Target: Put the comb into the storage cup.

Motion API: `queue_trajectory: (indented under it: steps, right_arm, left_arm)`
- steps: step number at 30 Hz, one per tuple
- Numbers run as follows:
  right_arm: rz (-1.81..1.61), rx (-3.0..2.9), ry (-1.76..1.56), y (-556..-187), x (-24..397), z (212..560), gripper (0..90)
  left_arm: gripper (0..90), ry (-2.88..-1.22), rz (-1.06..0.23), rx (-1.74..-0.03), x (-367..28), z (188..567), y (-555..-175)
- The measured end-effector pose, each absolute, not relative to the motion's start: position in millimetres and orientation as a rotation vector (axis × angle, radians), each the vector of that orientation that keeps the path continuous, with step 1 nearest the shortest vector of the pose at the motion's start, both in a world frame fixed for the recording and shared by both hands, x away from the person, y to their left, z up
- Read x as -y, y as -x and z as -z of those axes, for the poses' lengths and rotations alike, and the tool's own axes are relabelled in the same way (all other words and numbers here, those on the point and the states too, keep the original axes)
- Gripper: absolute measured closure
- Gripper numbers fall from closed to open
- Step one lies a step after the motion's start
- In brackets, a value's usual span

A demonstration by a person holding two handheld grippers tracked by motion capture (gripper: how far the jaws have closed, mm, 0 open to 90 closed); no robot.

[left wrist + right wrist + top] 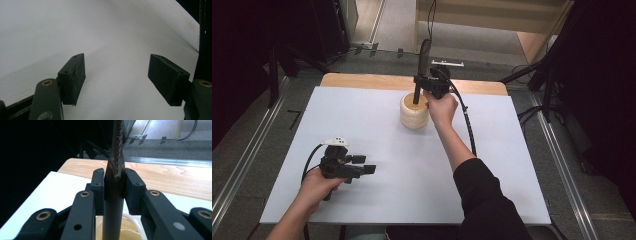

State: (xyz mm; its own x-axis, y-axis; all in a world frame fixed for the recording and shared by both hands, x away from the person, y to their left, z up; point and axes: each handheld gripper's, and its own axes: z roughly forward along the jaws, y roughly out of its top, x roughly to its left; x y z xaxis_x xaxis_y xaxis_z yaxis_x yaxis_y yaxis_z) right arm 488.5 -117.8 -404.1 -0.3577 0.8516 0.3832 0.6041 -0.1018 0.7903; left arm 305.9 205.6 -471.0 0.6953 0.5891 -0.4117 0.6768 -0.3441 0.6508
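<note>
Dark utensil held upright over cream holder

While the left gripper (362, 165) rests at 8 o'clock on the white table (512, 150), its jaws are spread wide with nothing between them. At 12 o'clock, a dark utensil (422, 60) is clamped upright by the right gripper (419, 80), its lower end inside the cream round holder (414, 114).

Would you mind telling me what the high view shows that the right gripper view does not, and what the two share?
High view alone: the left claw open above the white table cover, and the person's forearms. Right gripper view alone: a close look at the dark tool's ridged upper part and the pads pressed on its handle. Both: the right claw shut on the dark tool over the cream holder.
</note>
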Motion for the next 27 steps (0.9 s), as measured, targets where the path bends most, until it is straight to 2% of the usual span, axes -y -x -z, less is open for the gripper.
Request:
queue_trajectory:
  steps: [27]
  right_arm:
    - [-1.477,-1.935,-1.559,-479,122,436,70.0]
  left_arm:
    - [30.8,-2.052,0.128,-0.97,-205,472,-307]
